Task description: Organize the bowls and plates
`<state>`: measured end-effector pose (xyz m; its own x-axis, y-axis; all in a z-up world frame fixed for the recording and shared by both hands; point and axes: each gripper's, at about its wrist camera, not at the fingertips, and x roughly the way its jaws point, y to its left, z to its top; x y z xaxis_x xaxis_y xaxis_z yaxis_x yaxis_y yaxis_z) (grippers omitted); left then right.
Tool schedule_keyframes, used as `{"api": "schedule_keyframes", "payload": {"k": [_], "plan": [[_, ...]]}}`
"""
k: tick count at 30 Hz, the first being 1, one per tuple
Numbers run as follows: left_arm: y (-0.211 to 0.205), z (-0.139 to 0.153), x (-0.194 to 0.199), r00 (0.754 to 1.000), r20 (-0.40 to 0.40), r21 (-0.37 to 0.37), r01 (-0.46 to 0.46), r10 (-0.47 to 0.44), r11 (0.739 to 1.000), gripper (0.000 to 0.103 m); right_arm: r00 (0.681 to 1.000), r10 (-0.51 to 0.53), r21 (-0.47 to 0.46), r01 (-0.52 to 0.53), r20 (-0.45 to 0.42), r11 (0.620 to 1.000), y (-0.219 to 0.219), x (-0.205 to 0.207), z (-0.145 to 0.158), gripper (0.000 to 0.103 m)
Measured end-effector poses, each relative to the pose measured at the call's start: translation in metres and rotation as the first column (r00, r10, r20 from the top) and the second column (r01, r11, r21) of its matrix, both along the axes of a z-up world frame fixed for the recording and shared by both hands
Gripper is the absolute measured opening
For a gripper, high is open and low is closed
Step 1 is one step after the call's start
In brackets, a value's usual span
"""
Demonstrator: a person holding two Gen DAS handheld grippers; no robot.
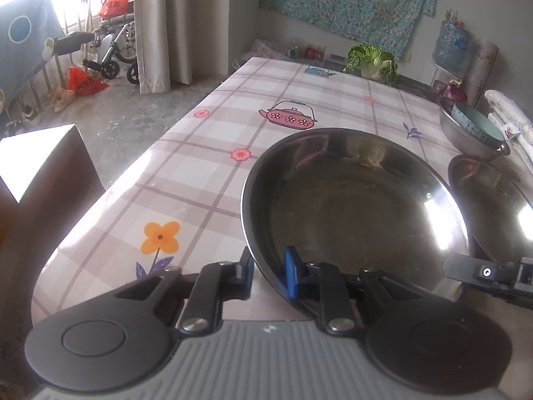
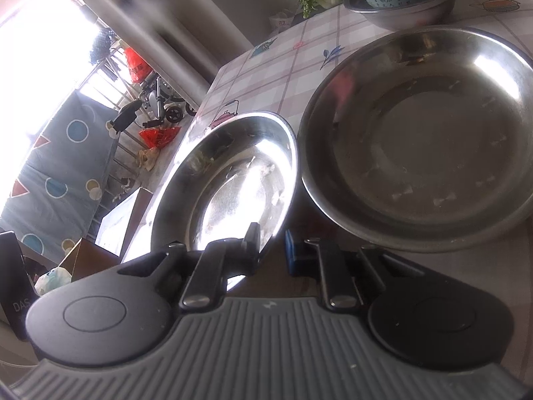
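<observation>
From the left wrist, the left gripper [image 1: 268, 271] is clenched on the near rim of a wide, shallow stainless-steel plate [image 1: 353, 206] resting on the checked, flower-printed tabletop [image 1: 186, 166]. Beyond it, a pale blue ceramic bowl [image 1: 478, 123] already sits nested in a steel bowl [image 1: 466, 141].

From the right wrist, the right gripper [image 2: 271, 248] grasps the same plate's rim, tilted beside a second steel plate [image 2: 423, 140]. The bowls look stacked; stacking the plates seemingly remains.

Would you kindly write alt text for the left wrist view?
The left claw pinches the near rim of a steel plate on a checked tablecloth. Further right, a blue bowl sits in a steel bowl.
</observation>
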<state>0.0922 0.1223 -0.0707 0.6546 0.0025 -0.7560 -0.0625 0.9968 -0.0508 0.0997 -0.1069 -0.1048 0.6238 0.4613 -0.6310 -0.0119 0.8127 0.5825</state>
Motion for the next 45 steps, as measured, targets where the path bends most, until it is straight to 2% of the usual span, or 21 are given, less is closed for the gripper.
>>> {"api": "schedule_keyframes", "payload": {"k": [5, 8, 19, 26, 28, 30, 35, 45], "plan": [[0.003, 0.001, -0.008, 1.0, -0.006, -0.044, -0.012, 0.011, 0.999, 0.02, 1.0, 0.019, -0.015, -0.019, 0.006, 1.0, -0.001, -0.004, 0.003, 0.014], [0.002, 0.002, -0.018, 1.0, -0.008, -0.045, -0.004, 0.004, 0.999, 0.02, 1.0, 0.032, -0.013, -0.032, 0.001, 0.999, -0.005, -0.011, 0.004, 0.014], [0.0, 0.005, -0.071, 0.998, 0.035, -0.092, 0.05, -0.047, 0.994, 0.022, 0.996, 0.083, 0.001, -0.083, -0.027, 0.997, -0.018, -0.046, 0.006, 0.013], [-0.006, 0.005, -0.096, 0.994, 0.024, -0.134, 0.11, -0.108, 0.985, 0.026, 0.994, 0.099, 0.02, -0.098, -0.036, 0.995, -0.036, -0.07, 0.006, 0.013], [-0.009, 0.006, -0.1, 0.994, 0.03, -0.114, 0.112, -0.109, 0.987, 0.031, 0.994, 0.101, 0.034, -0.1, -0.037, 0.994, -0.042, -0.074, 0.007, 0.014], [-0.009, 0.009, -0.1, 0.995, 0.037, -0.097, 0.096, -0.092, 0.991, 0.053, 0.995, 0.095, 0.032, -0.094, -0.032, 0.995, -0.044, -0.077, 0.012, 0.016], [-0.004, 0.016, -0.09, 0.997, 0.055, -0.071, 0.066, -0.062, 0.995, 0.054, 0.996, 0.085, -0.051, -0.084, 0.017, 0.995, -0.042, -0.075, 0.024, 0.016], [-0.011, 0.011, -0.057, 0.998, 0.04, -0.02, 0.039, -0.038, 0.999, 0.053, 0.998, 0.067, -0.081, -0.066, 0.007, 0.995, -0.04, -0.058, 0.014, 0.019]]}}
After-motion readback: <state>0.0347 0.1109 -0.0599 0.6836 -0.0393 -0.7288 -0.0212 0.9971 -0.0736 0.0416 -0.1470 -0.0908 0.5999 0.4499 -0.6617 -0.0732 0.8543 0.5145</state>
